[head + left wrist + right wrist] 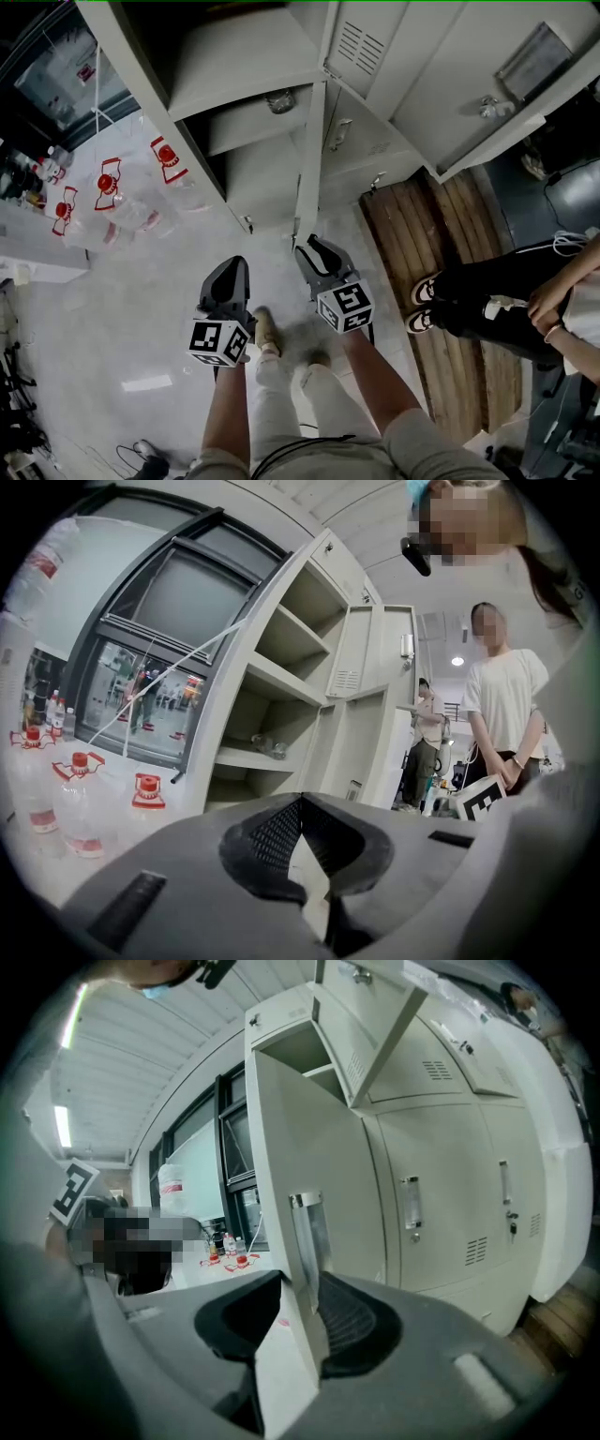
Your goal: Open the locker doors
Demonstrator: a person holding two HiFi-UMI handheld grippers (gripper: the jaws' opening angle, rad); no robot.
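The pale grey lockers [246, 66] stand ahead, their left column open with bare shelves. A lower locker door [310, 159] stands swung out, edge-on to me. My right gripper [309, 247] is shut on that door's free edge. In the right gripper view the door [309, 1147] runs between the jaws of the right gripper [295, 1283], just below its metal handle [307, 1234]. My left gripper [232, 270] hangs over the floor left of the door, apart from it. In its own view the left gripper [300, 799] has its tips together and holds nothing.
Large water bottles [110, 192] with red caps stand on the floor at left. A wooden board [422, 234] lies at right, where a seated person's legs [487, 300] reach in. The lockers at right [441, 56] are closed. Another person [502, 705] stands beyond the open doors.
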